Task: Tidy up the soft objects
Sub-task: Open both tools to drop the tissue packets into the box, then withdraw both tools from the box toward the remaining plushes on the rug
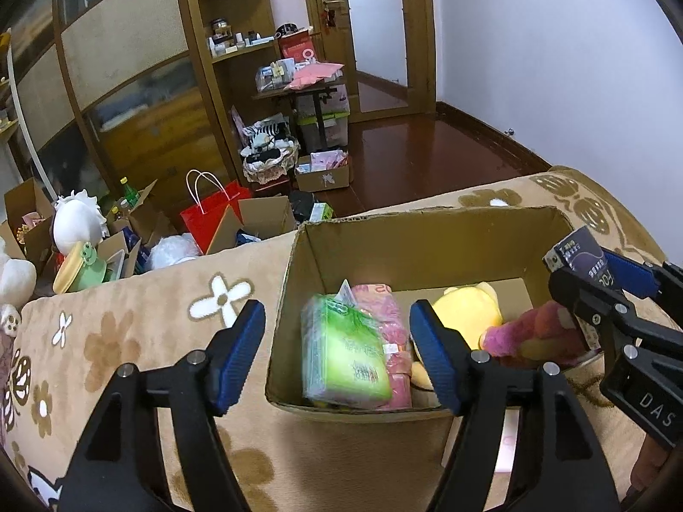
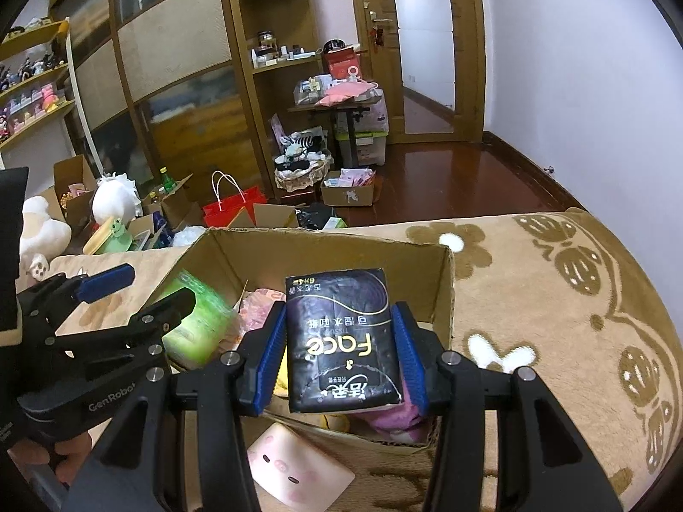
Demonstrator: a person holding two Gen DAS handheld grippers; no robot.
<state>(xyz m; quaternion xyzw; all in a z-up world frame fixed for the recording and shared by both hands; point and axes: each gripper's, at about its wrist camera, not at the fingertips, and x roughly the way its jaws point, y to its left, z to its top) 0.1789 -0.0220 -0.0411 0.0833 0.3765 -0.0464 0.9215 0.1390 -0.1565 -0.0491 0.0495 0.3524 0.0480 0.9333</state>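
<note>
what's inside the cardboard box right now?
Inside the cardboard box: green tissue pack, pink pack, yellow plush, pink plush. Whatever lies beneath them is covered.

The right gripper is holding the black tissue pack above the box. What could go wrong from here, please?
1. The black tissue pack, held by the right gripper only at its sides, may slip or crumple.
2. The brown cardboard box already looks crowded.
3. The open left gripper hovers close; the grippers could collide.
</note>
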